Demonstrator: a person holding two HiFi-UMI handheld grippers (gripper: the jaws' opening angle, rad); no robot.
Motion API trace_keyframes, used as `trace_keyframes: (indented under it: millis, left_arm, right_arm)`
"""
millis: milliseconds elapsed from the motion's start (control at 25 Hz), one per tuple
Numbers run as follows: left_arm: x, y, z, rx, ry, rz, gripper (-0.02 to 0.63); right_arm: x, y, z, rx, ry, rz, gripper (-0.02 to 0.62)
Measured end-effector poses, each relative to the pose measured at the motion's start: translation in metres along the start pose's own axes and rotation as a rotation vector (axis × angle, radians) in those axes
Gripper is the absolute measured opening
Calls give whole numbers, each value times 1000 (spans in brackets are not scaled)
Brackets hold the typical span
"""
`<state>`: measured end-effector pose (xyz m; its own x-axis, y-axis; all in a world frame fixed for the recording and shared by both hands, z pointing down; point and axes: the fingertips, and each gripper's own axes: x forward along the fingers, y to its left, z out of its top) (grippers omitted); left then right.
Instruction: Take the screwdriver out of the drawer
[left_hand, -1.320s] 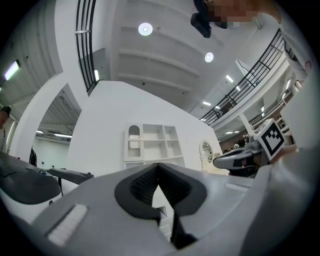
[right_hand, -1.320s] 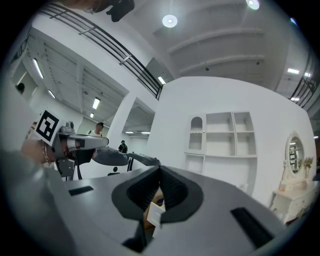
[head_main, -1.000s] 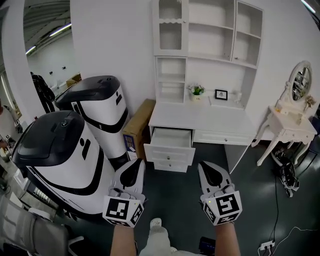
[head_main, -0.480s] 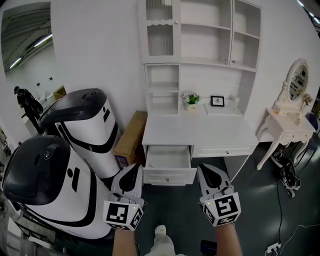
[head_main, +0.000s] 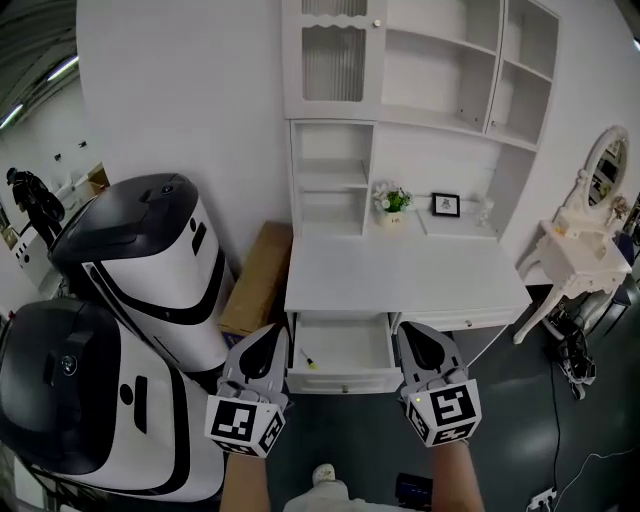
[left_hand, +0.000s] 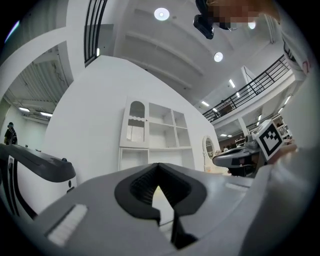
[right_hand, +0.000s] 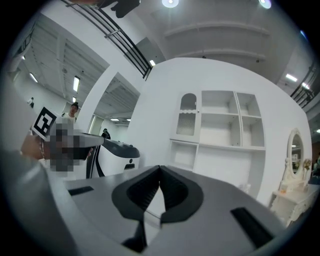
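The table (head_main: 400, 275) and its drawer (head_main: 345, 381) looked like smooth, satin white painted wood. At left, two machines (head_main: 150, 250) wore glossy black-and-white plastic shells beside a matt brown cardboard box (head_main: 255, 285). The dark floor (head_main: 520, 410) shone faintly.

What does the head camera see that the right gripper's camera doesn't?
Only the head view shows the open drawer with the screwdriver lying inside, the cardboard box beside the desk, and the little plant. Only the right gripper view shows the ceiling lights and the right gripper from close up, shut and empty. Both show the white shelf unit, the oval mirror and a black-and-white machine.
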<state>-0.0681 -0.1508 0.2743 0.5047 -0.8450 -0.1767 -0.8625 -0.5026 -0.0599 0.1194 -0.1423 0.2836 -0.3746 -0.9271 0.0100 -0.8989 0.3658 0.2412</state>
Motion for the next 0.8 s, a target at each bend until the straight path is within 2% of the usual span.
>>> trace_keyframes:
  millis: [160,480,800]
  left_arm:
    - [25,28,-13,-32,7,5,8]
    - [53,57,-49,-38,72,21,8]
    - [76,93,-90,-71,129,98,8]
  right_arm:
    - [37,-5,-11,4,28,-6,6]
    - [86,-10,-44,49,96,23,6]
    - [140,-11,-84,115,167,113,8]
